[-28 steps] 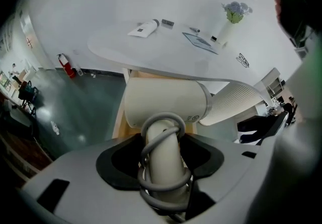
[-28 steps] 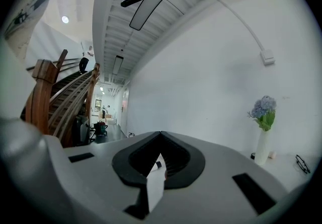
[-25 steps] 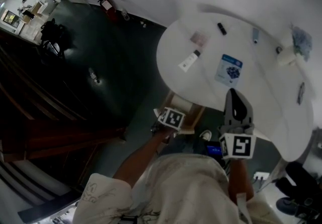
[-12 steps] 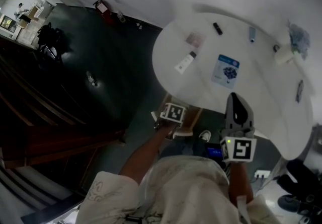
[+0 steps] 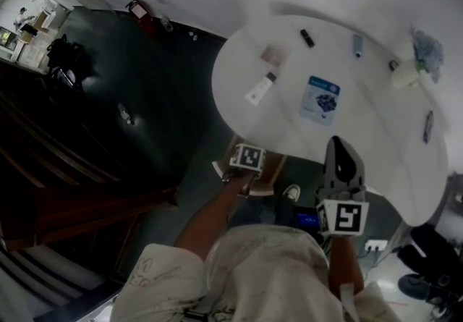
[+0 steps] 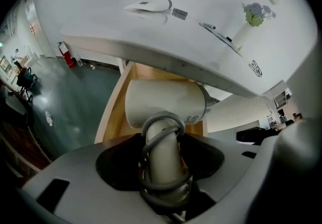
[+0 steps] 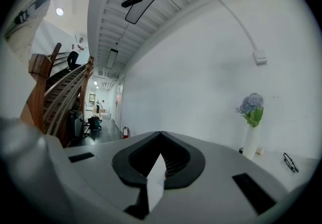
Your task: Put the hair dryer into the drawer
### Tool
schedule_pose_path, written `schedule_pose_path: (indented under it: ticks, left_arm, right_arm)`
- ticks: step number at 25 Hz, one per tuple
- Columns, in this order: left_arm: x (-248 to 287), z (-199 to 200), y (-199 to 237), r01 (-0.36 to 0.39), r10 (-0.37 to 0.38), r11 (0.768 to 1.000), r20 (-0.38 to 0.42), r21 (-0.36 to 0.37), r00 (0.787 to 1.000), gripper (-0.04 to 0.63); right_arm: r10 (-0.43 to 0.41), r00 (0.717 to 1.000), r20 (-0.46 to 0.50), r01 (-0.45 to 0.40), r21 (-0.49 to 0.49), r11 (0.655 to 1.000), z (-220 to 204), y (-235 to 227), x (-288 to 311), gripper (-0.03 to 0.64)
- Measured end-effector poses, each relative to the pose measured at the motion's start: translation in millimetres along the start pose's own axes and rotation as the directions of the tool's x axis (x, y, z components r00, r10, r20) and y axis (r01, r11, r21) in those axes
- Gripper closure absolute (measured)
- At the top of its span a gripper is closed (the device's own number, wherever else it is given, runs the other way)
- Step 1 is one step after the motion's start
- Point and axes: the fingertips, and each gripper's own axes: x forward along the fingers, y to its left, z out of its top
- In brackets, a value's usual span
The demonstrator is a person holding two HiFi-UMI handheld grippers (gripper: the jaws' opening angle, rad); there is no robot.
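A pale shirt (image 5: 275, 270) fills the lower middle of the head view, with both forearms reaching up the frame from it. Right of centre, the right claw (image 5: 341, 148) points up over the near edge of the round white table (image 5: 376, 147). In the right gripper view its dark pads (image 7: 173, 160) are pressed together to a point. A thin white sliver sits low between them, and I cannot tell what it is.

At the centre of the head view is the left claw (image 5: 243, 170), topped by its marker cube (image 5: 249, 157). It hangs over an open wooden drawer (image 5: 273, 166) that juts from under the table.

On the tabletop above lie a white tube (image 5: 259, 89), a pinkish card (image 5: 273, 54), a blue-and-white packet (image 5: 320, 100) and a small black item (image 5: 307, 38). A vase of flowers (image 5: 423, 49) stands at the upper right. Beyond, the dark floor (image 5: 145, 96) runs to a red fire extinguisher (image 5: 136, 9) at the upper left, and wooden stairs (image 5: 58, 190) fill the left edge.

In the left gripper view the table's rim (image 6: 166, 59) crosses the frame just above the drawer's far part, overhanging it.

The hair dryer (image 6: 166, 102) lies crosswise at the centre of that view, its cream body over the drawer's wooden floor. Its handle (image 6: 163, 152), wrapped in grey cord (image 6: 161, 120), runs down into the lower middle, where the left claw pinches it from both sides. Whether the body touches the wood I cannot tell.
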Motion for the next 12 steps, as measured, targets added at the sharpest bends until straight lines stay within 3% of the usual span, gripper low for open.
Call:
schedule_pose_path:
  ticks: [7,12]
  left_arm:
    - [8,1,-8,0.041,-0.041,0.999,-0.029,0.004,0.999,0.35]
    - [3,17,-10,0.038,-0.038,0.999,-0.003,0.017,0.999,0.35]
  right_arm:
    - [-0.01,1.0,-0.017,0.01,0.009,1.0,-6,-3,1,0.612]
    - [-0.002,1.0,-0.019,0.002,0.003,1.0,-7,0,3,0.612]
